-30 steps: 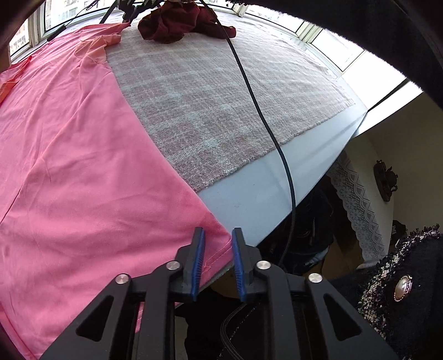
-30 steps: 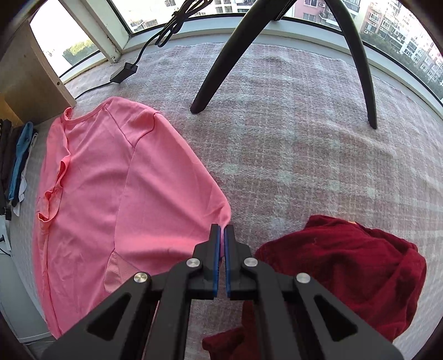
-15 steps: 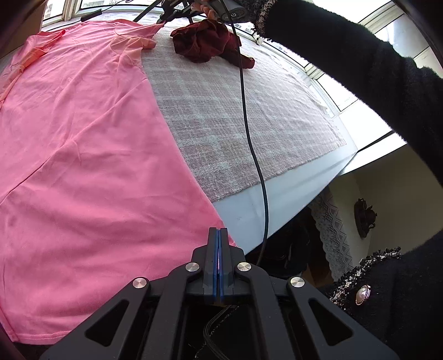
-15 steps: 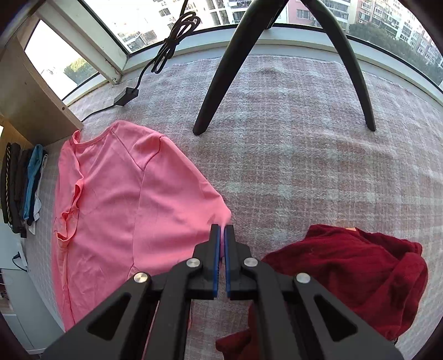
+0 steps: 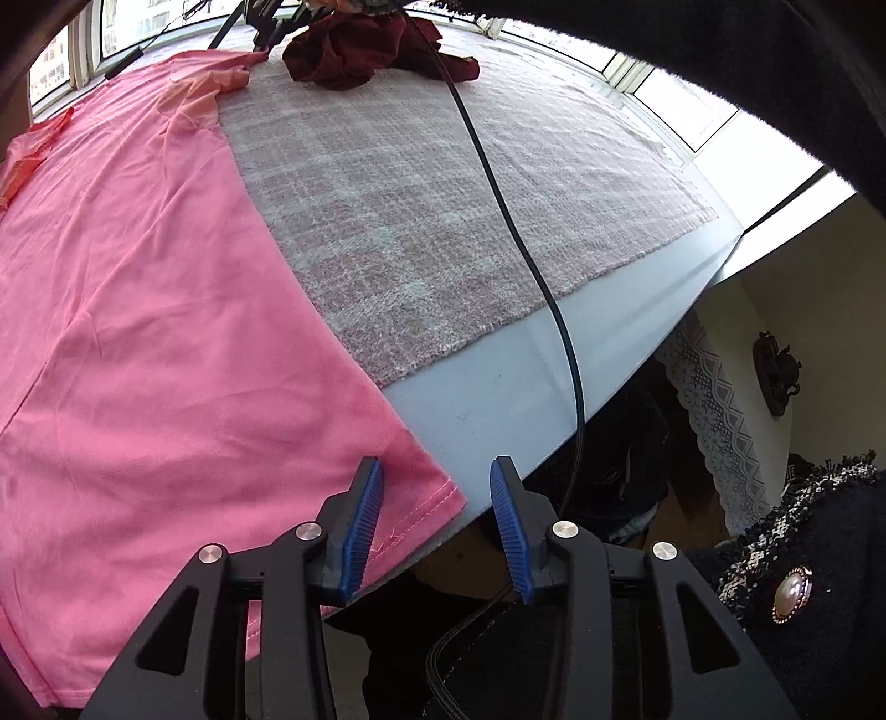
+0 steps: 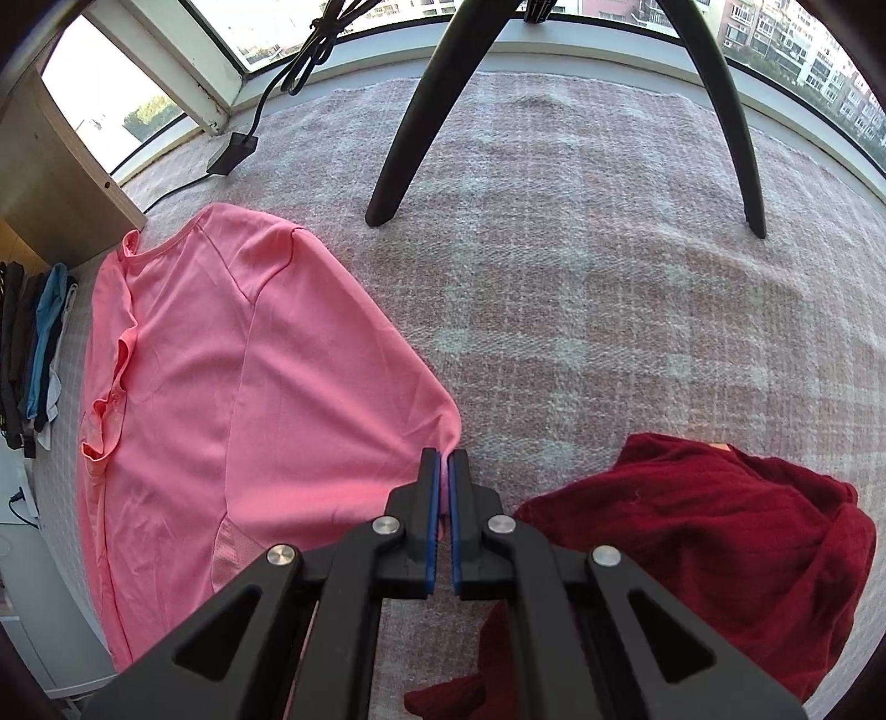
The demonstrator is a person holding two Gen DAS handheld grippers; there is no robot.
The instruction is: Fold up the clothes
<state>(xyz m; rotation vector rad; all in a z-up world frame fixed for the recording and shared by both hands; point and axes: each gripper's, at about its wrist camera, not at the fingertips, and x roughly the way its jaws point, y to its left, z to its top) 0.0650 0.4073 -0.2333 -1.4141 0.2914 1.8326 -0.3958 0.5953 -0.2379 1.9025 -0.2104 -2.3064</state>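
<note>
A pink T-shirt (image 5: pixel 166 332) lies spread flat on the checked blanket (image 5: pixel 443 210), its hem corner at the table's near edge. My left gripper (image 5: pixel 437 471) hovers over that corner with its jaws opening; the corner lies flat between and below the blue pads (image 5: pixel 362 515), which do not press on it. In the right wrist view the pink T-shirt (image 6: pixel 221 376) shows its neckline at the left. My right gripper (image 6: pixel 444 459) is shut on the shirt's sleeve tip.
A crumpled dark red garment (image 6: pixel 720 543) lies to the right of my right gripper, and sits far back as the red garment (image 5: pixel 365 52). Black tripod legs (image 6: pixel 421 122) stand on the blanket (image 6: pixel 609 277). A black cable (image 5: pixel 515 232) crosses the table edge (image 5: pixel 498 399). A person's dark sleeve (image 5: pixel 775 66) arches overhead.
My left gripper, shut on the hem corner half a second ago, now has its jaws apart and the corner lies loose on the table. The right gripper keeps its hold.
</note>
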